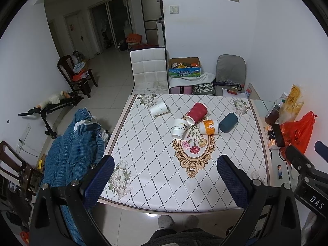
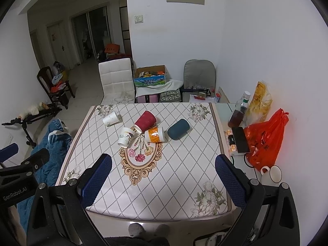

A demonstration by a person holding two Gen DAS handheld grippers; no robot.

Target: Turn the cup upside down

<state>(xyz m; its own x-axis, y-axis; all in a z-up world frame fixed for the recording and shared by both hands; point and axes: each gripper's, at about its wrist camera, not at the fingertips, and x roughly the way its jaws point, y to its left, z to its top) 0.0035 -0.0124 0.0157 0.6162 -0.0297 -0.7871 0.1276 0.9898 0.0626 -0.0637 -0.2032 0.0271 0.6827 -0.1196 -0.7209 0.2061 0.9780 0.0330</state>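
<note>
Several cups lie on their sides on the patterned table (image 1: 155,176) (image 2: 184,176): a red cup (image 1: 197,112) (image 2: 146,121), an orange cup (image 1: 209,127) (image 2: 154,134), a dark teal cup (image 1: 228,122) (image 2: 178,129), a white printed cup (image 1: 178,128) (image 2: 125,136) and a plain white cup (image 1: 158,108) (image 2: 110,119) at the far left. My left gripper (image 1: 165,164) is open and empty above the table's near edge. My right gripper (image 2: 163,162) is open and empty, also near the front edge, well short of the cups.
At the table's right side stand a red plastic bag (image 2: 266,141), a phone (image 2: 240,139), a bottle (image 2: 237,114), a yellow bag (image 2: 259,100) and a white mug (image 2: 272,173). A blue blanket (image 1: 71,149) lies at the left. Chairs and a box (image 1: 184,67) stand behind.
</note>
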